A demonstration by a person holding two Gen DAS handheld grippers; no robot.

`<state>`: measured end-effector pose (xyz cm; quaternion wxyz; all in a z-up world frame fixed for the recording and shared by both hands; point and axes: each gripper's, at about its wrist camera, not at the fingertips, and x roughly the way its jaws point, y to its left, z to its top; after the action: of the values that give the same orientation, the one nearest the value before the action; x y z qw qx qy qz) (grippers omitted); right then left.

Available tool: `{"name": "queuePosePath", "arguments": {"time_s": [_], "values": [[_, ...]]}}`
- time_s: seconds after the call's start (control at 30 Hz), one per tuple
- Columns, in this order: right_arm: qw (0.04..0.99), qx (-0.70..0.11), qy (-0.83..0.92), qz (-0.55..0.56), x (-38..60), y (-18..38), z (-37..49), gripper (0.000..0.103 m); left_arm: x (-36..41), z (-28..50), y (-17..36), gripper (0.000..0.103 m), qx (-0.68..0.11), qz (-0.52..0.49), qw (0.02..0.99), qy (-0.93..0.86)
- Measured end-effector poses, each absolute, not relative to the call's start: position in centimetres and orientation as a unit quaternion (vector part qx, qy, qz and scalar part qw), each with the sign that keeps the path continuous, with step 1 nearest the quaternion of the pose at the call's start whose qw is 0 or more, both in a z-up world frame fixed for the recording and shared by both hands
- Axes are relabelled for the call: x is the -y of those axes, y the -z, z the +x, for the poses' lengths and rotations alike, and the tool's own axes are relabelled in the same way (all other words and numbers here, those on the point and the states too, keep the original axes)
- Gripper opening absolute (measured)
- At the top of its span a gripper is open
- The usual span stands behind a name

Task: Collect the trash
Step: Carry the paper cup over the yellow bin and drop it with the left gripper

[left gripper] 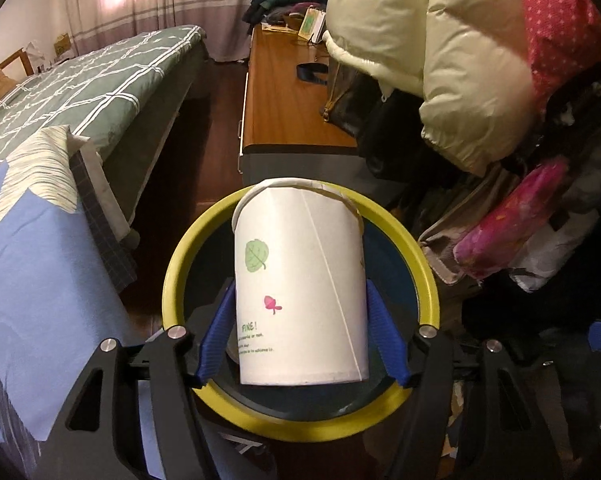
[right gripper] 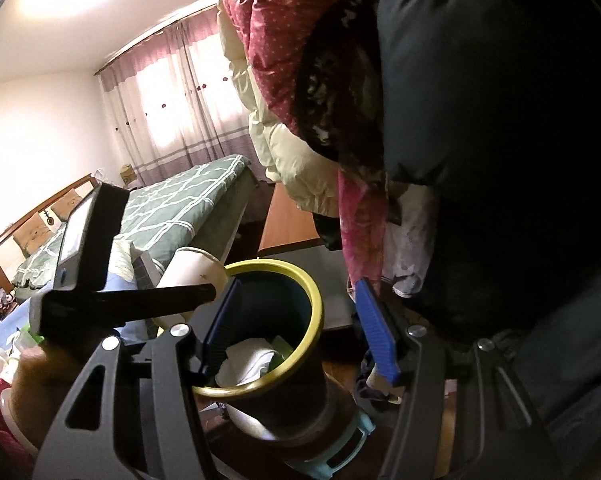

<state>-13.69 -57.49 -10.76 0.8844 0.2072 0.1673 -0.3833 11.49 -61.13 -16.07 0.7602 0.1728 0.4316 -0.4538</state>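
White paper forms the cup held between the blue ribbed pads of the left gripper. The jaws stand moderately apart, closed onto the cup's two sides near its base. The cup lies along the fingers, base toward the camera and rolled rim pointing away; the rim looks slightly flattened on one side. Printed on its wall are a green leaf, a small pink acorn-like figure, the word "FINE!" in green and several lines of small green text too fine to read; a seam runs obliquely down the wall.

Directly beneath and beyond the cup is the round trash bin, yellow-rimmed with a dark interior; the cup sits over its opening. In the right wrist view the bin has a dark wall and a pale blue base, and holds crumpled white paper with a scrap of green beside it. The cup appears there to the left of the fingers, above the bin's far-left rim.

The right gripper has its jaws wide apart and holds nothing; the bin's mouth lies between and beyond the fingers.

To the left of the left gripper lies a bed with a green checked cover and a blue sheet. Ahead stands a wooden cabinet. To the upper right hang a cream puffer jacket and a red dotted garment.
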Motion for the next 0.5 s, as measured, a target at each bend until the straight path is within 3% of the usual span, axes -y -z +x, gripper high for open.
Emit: {"name": "queuePosePath", "arguments": {"time_s": [0.2,0.5], "values": [[0.884,-0.164,0.387,0.204,57.4,10.4,-13.7,0.057,60.5,11.8,16.0,0.081,-0.433,0.165,0.767,0.443],[0.889,-0.165,0.38,0.195,56.5,9.7,-12.9,0.057,51.7,10.4,9.3,0.094,-0.361,0.109,0.812,0.446]]}}
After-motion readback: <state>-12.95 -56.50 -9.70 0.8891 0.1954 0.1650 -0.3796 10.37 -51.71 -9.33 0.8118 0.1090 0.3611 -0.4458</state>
